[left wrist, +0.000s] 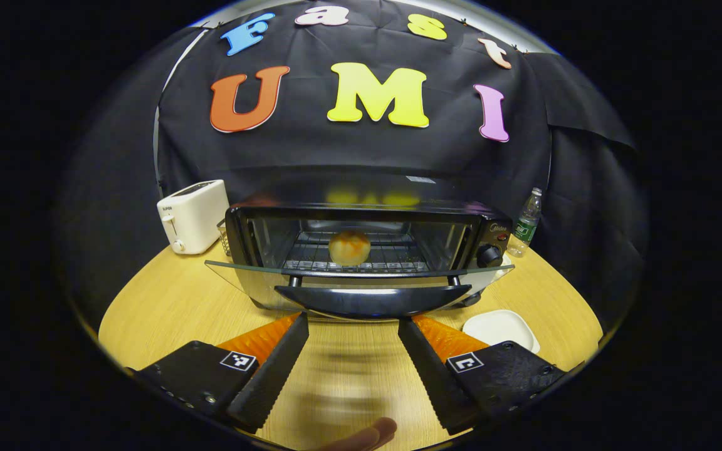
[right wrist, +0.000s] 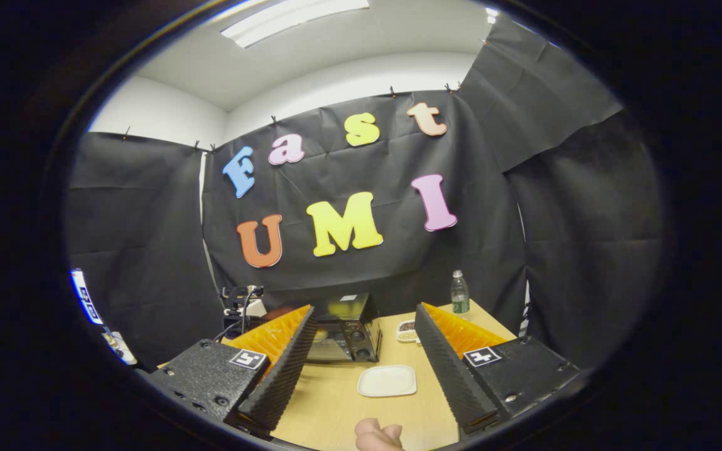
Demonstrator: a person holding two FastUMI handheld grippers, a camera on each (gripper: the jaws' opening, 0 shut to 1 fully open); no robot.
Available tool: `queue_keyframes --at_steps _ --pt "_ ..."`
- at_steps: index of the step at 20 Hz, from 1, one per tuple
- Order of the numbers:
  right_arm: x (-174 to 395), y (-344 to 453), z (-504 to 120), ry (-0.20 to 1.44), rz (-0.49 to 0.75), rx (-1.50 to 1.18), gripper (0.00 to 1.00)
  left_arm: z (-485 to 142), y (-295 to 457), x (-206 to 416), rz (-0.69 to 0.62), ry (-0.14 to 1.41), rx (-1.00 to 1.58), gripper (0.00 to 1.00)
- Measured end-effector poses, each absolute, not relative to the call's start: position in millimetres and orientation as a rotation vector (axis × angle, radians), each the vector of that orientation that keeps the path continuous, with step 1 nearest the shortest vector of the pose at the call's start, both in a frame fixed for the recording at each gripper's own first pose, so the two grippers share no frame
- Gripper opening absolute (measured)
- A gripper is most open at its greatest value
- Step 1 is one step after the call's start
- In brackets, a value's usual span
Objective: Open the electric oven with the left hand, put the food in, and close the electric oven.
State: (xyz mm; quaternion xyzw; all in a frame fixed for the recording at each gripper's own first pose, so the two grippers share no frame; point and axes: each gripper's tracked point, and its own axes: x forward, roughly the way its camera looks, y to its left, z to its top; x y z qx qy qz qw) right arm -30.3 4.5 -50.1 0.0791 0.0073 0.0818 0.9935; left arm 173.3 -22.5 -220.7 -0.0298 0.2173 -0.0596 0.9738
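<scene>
The black electric oven (left wrist: 367, 216) stands on the wooden table (left wrist: 167, 307) with its glass door (left wrist: 242, 275) swung down toward me. A round bread roll (left wrist: 350, 247) sits on the wire rack inside. My left gripper (left wrist: 353, 322) is open just in front of and slightly below the door's dark handle (left wrist: 364, 302), with nothing between its fingers. In the right gripper view the oven (right wrist: 343, 329) lies farther off, partly behind one finger. My right gripper (right wrist: 366, 310) is open and empty, held back above the table.
A white toaster (left wrist: 193, 215) stands left of the oven, and a water bottle (left wrist: 528, 222) right of it. An empty white plate (left wrist: 499, 327) (right wrist: 388, 380) lies in front of the oven's right side. A small dish (right wrist: 406, 331) sits near the bottle (right wrist: 459, 293). Fingers (right wrist: 376, 435) show at the bottom edge.
</scene>
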Motion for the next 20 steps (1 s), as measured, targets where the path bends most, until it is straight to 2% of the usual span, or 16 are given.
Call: queue_keyframes --at_steps 4,8,20 --pt "-29 3 -50 0.015 0.156 0.153 0.95 -203 -12 189 -0.087 0.379 -0.036 0.95" --pt "-30 3 -48 0.012 0.149 0.149 0.95 -186 -14 173 -0.101 0.351 -0.053 0.95" --pt "-43 39 -37 0.008 0.197 0.132 0.95 -53 -16 46 -0.131 0.077 -0.082 0.94"
